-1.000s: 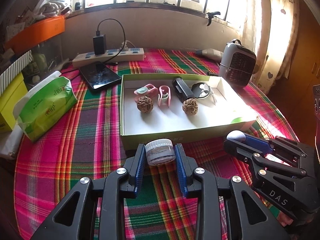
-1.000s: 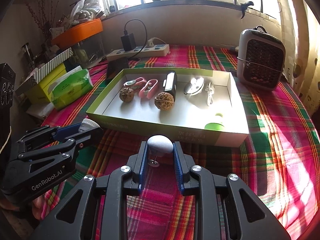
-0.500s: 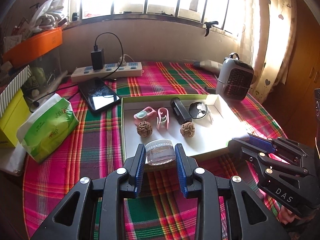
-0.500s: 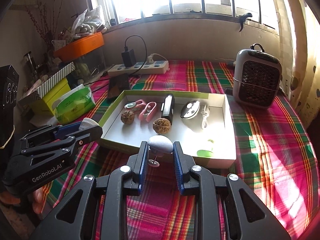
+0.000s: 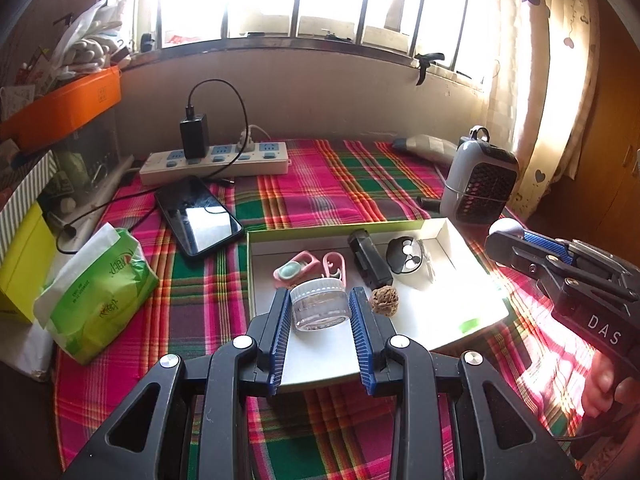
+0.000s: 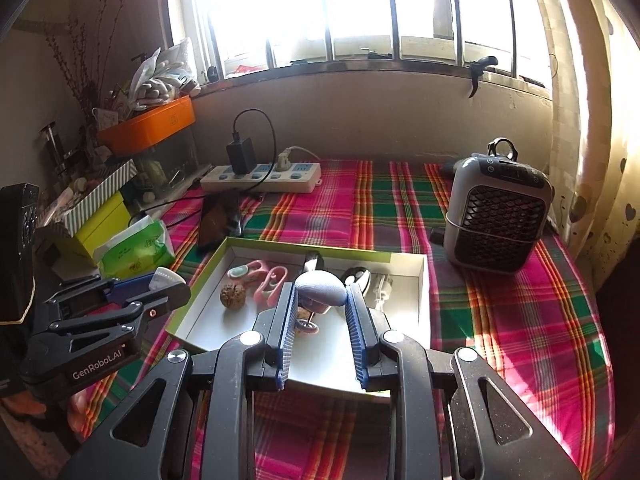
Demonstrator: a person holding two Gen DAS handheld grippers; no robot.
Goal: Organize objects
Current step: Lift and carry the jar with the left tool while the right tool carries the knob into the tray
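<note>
My left gripper (image 5: 319,306) is shut on a small clear jar with a white lid (image 5: 319,305), held above the near end of the green-edged white box (image 5: 444,343). My right gripper (image 6: 320,294) is shut on a grey egg-shaped object (image 6: 322,289) with a small metal stem hanging below it, also over the box (image 6: 424,280). The same gripper appears in the left wrist view at the right (image 5: 505,236). Inside the box lie pink clips (image 5: 308,266), a black device (image 5: 370,264), a walnut (image 5: 385,299), a round black-and-white piece (image 5: 405,255) and a green piece (image 5: 468,324).
A phone (image 5: 198,216) and a power strip (image 5: 214,162) with a charger lie behind the box. A green tissue pack (image 5: 96,292) and yellow box (image 5: 20,264) stand at the left. A small heater (image 6: 496,216) stands at the right on the plaid cloth (image 6: 520,320).
Both grippers have risen and drawn back with their objects still held, so the box now sits lower and farther in both views.
</note>
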